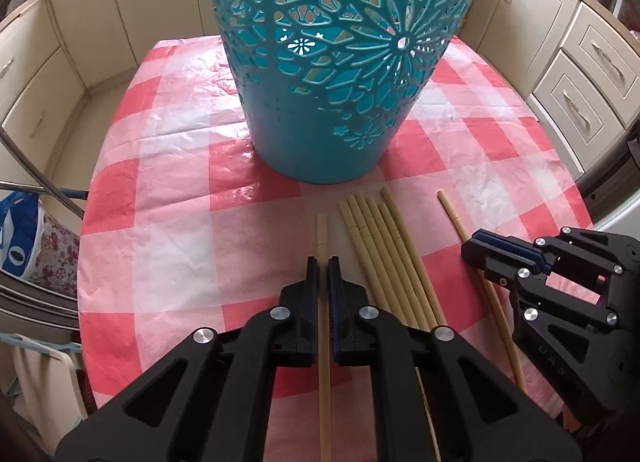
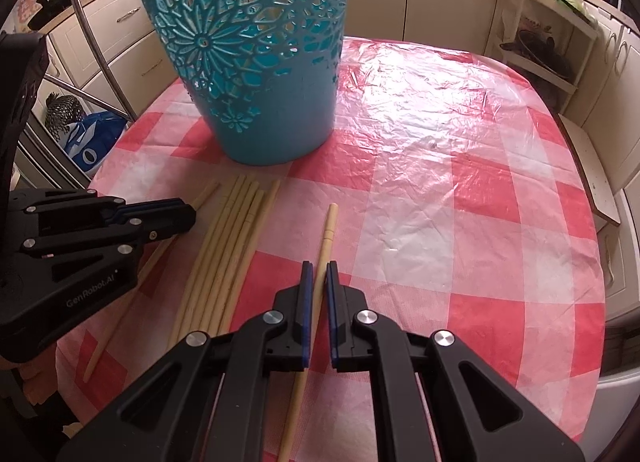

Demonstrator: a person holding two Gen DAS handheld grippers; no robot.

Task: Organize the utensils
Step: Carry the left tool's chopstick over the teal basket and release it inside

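A tall teal openwork basket stands on the red-and-white checked tablecloth. In front of it lies a bundle of several pale chopsticks. My left gripper is shut on a single chopstick just left of the bundle; the stick lies flat along the cloth. My right gripper is shut on another single chopstick to the right of the bundle. Both grippers point steeply down at the table.
Cream kitchen cabinets ring the round table. A chrome chair frame and a blue bag stand off the table's left edge. An open shelf with pans is at the far right. The cloth to the right carries nothing.
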